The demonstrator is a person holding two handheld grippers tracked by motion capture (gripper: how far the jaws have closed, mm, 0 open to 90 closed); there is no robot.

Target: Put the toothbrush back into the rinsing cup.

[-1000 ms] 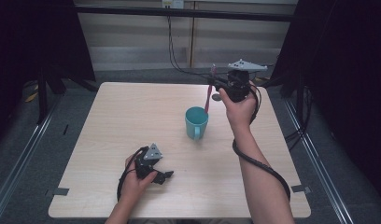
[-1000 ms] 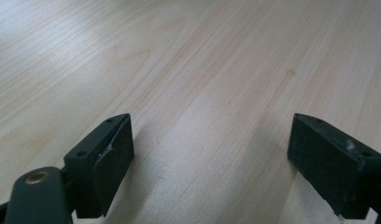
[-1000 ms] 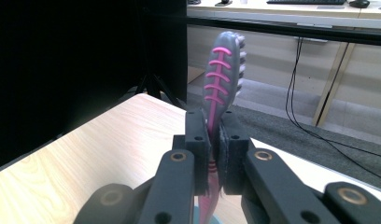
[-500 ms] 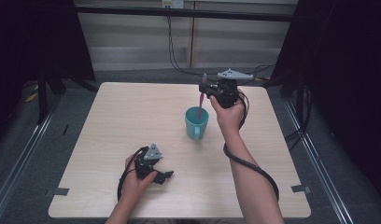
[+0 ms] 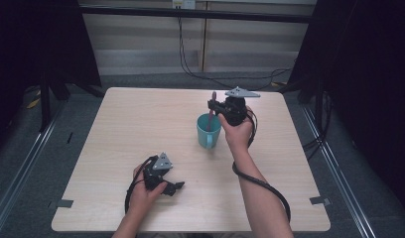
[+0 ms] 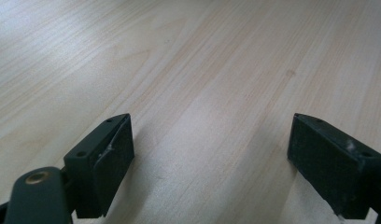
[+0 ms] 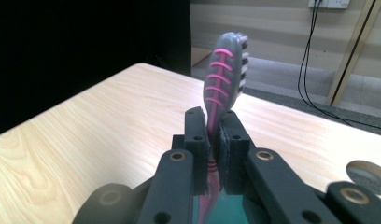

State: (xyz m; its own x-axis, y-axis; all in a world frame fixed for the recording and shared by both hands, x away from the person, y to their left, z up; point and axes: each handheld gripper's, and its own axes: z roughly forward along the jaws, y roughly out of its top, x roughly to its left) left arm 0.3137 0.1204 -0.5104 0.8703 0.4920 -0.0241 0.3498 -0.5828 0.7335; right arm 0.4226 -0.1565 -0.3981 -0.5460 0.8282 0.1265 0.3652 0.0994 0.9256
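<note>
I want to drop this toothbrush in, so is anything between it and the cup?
Nothing visible blocks it. The right tool is shut on the toothbrush, which stands upright with its lower end already at the cup mouth. The table around the cup is bare.

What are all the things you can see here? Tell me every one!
Mug: one, teal, near the middle of the table, toward its right half.
Toothbrush: one, grey with pink stripes, upright with its lower end down in the mug, bristle head on top.
Table: one, light wood.
Cables: several, black, on the floor behind the table.
Right gripper: one, black, above the mug, shut on the toothbrush.
Left gripper: one, black, near the table's front edge, jaws wide apart with nothing between them.
Hands: two, the left and the right, each holding a gripper.
</note>
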